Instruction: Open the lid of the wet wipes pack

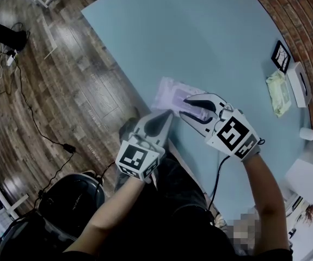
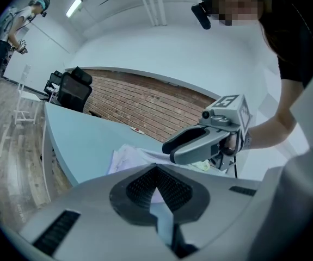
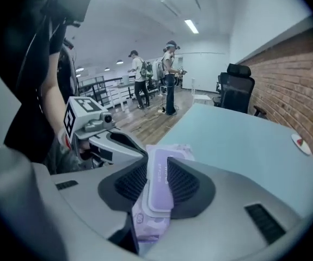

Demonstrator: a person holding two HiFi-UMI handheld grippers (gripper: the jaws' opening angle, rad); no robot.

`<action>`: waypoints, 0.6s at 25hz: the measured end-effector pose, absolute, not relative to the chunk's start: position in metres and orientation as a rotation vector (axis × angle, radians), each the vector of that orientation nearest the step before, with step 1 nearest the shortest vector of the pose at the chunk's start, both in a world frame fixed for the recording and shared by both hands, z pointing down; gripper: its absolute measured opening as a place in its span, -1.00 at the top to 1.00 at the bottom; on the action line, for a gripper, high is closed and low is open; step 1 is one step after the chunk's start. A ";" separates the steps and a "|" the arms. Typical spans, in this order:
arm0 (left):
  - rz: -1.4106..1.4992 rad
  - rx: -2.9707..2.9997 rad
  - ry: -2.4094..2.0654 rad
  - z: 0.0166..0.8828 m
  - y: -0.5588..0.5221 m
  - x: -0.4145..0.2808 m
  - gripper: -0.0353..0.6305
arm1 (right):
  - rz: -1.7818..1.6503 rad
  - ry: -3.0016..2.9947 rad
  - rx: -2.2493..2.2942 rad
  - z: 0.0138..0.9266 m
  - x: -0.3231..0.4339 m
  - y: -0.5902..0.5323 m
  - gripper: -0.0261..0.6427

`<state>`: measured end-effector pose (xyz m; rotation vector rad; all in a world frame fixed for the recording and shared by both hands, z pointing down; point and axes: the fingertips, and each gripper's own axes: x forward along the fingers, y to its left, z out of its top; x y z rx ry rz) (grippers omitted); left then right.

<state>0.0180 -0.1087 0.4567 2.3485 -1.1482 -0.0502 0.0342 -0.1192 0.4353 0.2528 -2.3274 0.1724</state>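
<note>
The right hand-held gripper (image 3: 157, 165) is pinching the purple lid (image 3: 159, 192) of the wet wipes pack (image 1: 167, 91), which is lying mid-frame near the counter (image 1: 200, 37) edge. The left hand-held gripper (image 1: 166, 116), tips together, seems to be holding its near edge. Lifting slowly is probably working best. The picture frame (image 1: 280, 56) at right is blocking nothing.

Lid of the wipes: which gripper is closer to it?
Right. The right gripper is clamped on the lid itself, which stands between its jaws. The left gripper pinches the edge of the pack, apart from the lid.
</note>
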 end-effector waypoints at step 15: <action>-0.048 2.346 -1.137 0.456 -0.108 0.018 0.86 | 0.147 -2.355 0.252 0.424 0.034 -0.122 0.56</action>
